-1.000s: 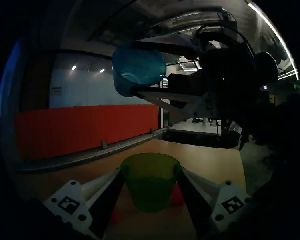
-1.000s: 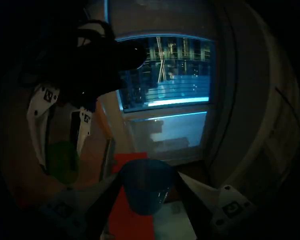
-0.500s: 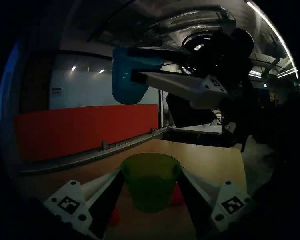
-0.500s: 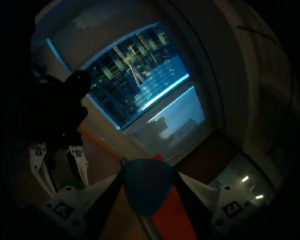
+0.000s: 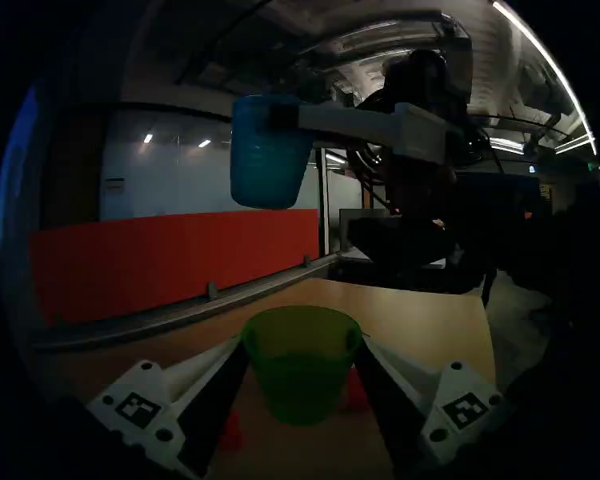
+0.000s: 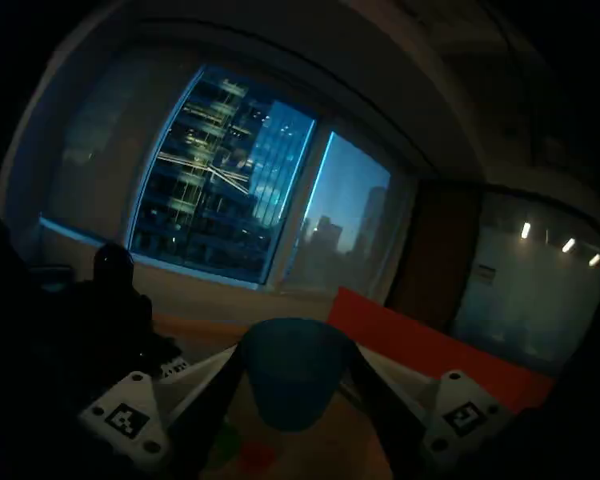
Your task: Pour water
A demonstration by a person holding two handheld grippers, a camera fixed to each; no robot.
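1 green cup [image 5: 302,364] between fingers [image 5: 194,378] (upright)

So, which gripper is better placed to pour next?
Right. The right gripper holds the blue cup upright and higher than the green cup, which the left gripper holds low over the table.

You've got a see-through green cup [image 5: 302,364] and a blue cup [image 5: 264,152]. Your gripper fingers [image 5: 196,364] are white with black-and-white checkered tags [image 5: 136,410], and the wall panel [image 5: 172,256] is orange-red.
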